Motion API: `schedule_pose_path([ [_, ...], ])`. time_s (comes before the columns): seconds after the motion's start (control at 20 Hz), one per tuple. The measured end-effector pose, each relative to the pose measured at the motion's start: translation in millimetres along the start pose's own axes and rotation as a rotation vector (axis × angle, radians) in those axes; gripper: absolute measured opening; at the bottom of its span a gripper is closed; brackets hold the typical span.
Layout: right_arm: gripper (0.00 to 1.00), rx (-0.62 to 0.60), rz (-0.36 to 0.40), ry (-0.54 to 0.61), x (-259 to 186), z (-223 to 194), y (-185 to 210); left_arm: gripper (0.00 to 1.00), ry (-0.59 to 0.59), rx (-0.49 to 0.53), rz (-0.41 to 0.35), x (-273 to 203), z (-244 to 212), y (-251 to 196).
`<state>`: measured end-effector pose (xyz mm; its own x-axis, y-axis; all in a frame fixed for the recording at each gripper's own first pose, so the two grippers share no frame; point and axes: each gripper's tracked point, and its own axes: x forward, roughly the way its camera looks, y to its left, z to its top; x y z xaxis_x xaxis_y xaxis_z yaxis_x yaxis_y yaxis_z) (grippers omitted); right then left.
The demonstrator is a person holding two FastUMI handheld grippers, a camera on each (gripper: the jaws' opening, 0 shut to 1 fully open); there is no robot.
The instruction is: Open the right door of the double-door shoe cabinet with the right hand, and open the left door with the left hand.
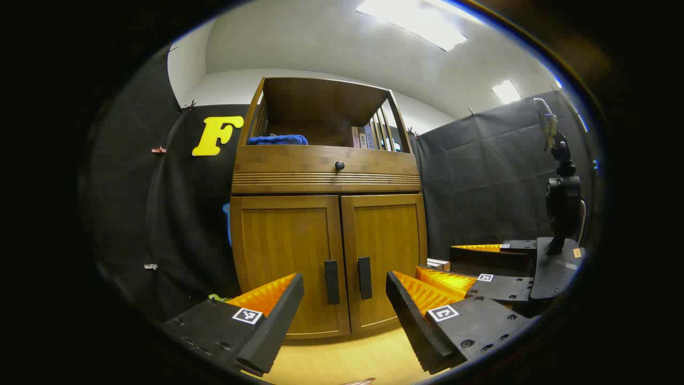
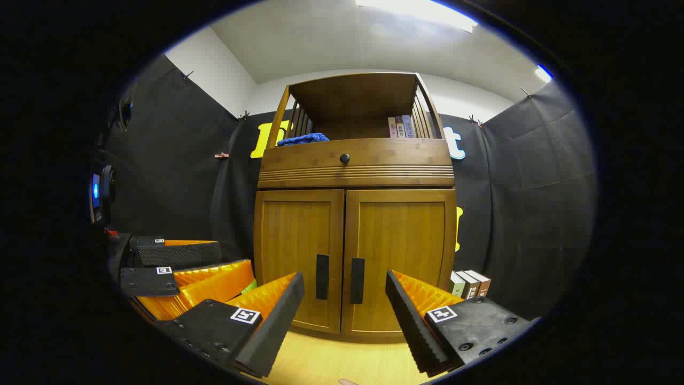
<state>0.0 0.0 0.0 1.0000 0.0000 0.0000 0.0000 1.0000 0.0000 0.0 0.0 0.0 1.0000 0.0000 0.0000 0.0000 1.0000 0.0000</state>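
Note:
A wooden shoe cabinet (image 1: 327,176) (image 2: 355,171) stands ahead with both doors closed. The left door (image 1: 288,256) (image 2: 296,251) and right door (image 1: 386,251) (image 2: 403,251) each carry a dark vertical handle near the middle seam: left handle (image 1: 331,282) (image 2: 322,284), right handle (image 1: 364,277) (image 2: 357,280). My left gripper (image 1: 344,297) is open, a short way in front of the doors, touching nothing. My right gripper (image 2: 344,297) is open too, at a similar distance. In the left gripper view the right gripper (image 1: 481,267) sits at the right; in the right gripper view the left gripper (image 2: 181,267) sits at the left.
Above the doors is a drawer with a round knob (image 1: 339,165) (image 2: 344,158). The open top shelf holds a blue cloth (image 1: 278,140) (image 2: 303,139) and books (image 1: 363,137) (image 2: 401,127). More books (image 2: 469,283) stand on the floor right of the cabinet. Black cloth walls surround it.

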Motion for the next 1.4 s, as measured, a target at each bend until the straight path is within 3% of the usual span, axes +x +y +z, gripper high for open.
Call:
schedule_pose_path([
  [0.05,0.97,-0.003,-0.003,0.004,0,-2,-1,1.0,0.0,-0.001,-0.002,1,-2,-1],
  [0.1,0.97,-0.005,-0.003,0.009,0,-4,-1,0.96,0.003,-0.002,-0.006,2,-3,-3],
  [0.45,0.97,0.0,-0.004,0.002,-2,-2,-5,1.0,0.005,-0.001,0.003,3,-6,-3],
  [0.5,0.97,-0.002,-0.006,0.002,-2,-2,-6,0.96,0.005,-0.002,0.004,4,-5,-2],
  [0.95,0.97,-0.003,-0.007,0.023,2,-8,-5,0.96,0.014,-0.007,-0.002,7,-11,-1],
  [1.0,0.97,-0.005,-0.004,0.025,2,-9,-4,1.0,0.013,-0.008,-0.001,8,-10,-1],
  [1.05,0.97,-0.006,-0.003,0.026,3,-10,-4,0.96,0.013,-0.008,0.0,8,-11,1],
  [1.35,0.97,-0.008,-0.01,0.036,7,-14,-6,0.96,0.004,-0.016,0.001,7,-9,4],
  [1.4,0.97,-0.01,-0.012,0.037,9,-15,-7,1.0,0.001,-0.017,0.001,6,-9,4],
])
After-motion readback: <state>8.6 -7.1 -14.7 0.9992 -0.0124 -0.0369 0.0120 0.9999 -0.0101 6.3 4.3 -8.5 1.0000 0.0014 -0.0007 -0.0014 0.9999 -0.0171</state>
